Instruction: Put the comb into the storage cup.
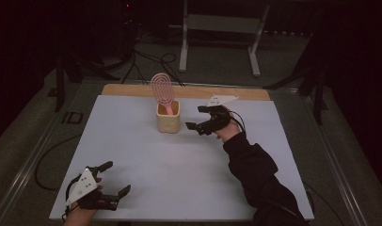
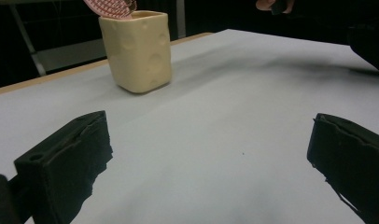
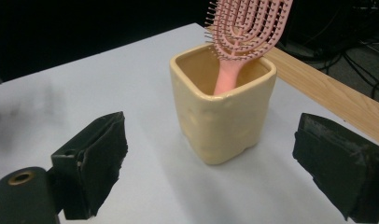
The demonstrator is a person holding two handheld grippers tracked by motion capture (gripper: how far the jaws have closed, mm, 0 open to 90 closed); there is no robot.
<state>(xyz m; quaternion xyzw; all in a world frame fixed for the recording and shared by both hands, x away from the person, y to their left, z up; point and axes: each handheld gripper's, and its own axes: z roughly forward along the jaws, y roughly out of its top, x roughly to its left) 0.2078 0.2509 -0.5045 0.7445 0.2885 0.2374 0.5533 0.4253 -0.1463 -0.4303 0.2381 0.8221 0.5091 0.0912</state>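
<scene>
Standing brush (image 3: 246, 32) in cup (image 3: 222, 116), right gripper (image 1: 202, 117) beside, both grippers' jaws released.

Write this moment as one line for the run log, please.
left gripper: open, empty, near table edge | right gripper: open, empty, beside cup | pink hairbrush: handle down in cup

Dim room: grey floor (image 1: 292, 56), black cables (image 1: 147, 61), white metal frame (image 1: 219, 23).
</scene>
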